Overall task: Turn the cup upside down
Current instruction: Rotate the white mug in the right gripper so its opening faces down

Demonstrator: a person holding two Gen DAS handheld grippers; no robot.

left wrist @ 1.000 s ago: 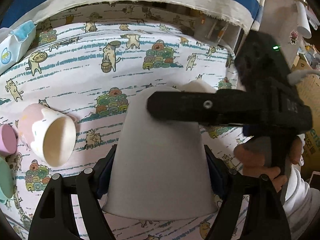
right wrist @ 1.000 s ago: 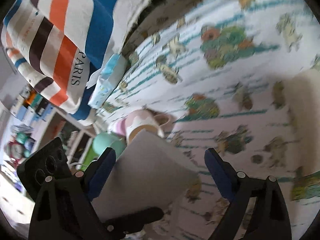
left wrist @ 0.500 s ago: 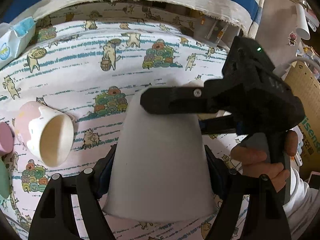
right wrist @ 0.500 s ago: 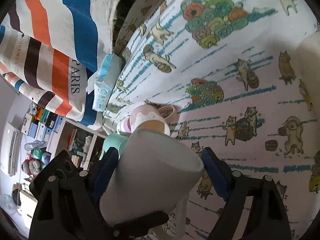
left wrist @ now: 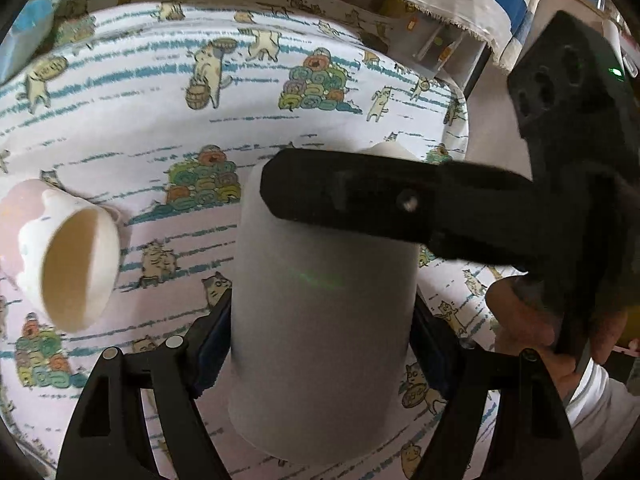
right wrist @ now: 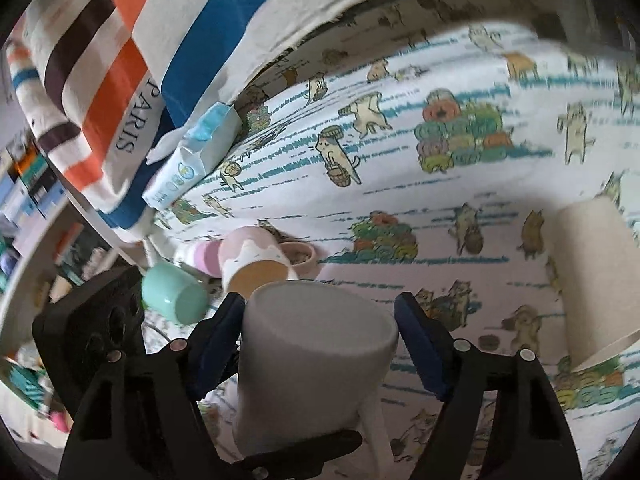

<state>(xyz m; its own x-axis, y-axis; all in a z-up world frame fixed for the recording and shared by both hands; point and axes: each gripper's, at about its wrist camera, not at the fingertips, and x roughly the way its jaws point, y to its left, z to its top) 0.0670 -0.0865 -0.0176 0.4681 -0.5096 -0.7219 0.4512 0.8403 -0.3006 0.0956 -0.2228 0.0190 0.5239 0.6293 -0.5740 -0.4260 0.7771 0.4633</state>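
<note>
The right gripper now reaches across the upper part of the grey cup at a steeper slant than a second ago, with its body raised toward the upper right of the left wrist view. In the right wrist view, the grey cup now sits upright between the blue pads, closed base facing the camera; earlier it lay tilted and blurred. The cat-print cloth now appears more level.
</note>
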